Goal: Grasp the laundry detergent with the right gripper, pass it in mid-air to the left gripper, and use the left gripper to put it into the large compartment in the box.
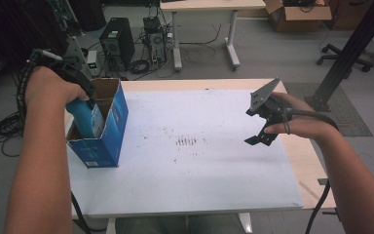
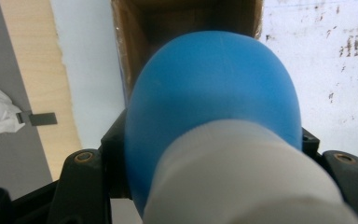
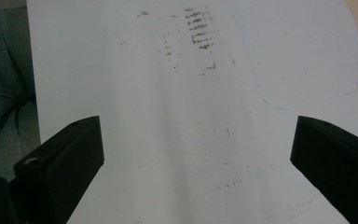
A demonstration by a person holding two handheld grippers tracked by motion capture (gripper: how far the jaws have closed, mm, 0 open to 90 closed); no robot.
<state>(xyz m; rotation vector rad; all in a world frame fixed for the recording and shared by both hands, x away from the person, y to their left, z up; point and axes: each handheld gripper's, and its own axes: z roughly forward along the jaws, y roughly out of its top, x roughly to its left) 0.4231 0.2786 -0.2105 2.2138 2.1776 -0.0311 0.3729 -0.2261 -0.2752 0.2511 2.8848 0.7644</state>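
While the left claw [image 1: 88,100] grips the blue bottle [image 1: 84,117] over the open box [image 1: 108,127], the right claw [image 1: 259,132] gapes above bare mat [image 1: 199,170].

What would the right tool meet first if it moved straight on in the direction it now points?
Probably the white table surface: the open right tool looks down along it, near the brown smudges. Nothing else shows ahead, though depth is unclear.

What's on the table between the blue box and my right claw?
Nothing standing there: the high view shows bare white sheet between the blue box and the right claw, apart from brown smudge marks near the middle.
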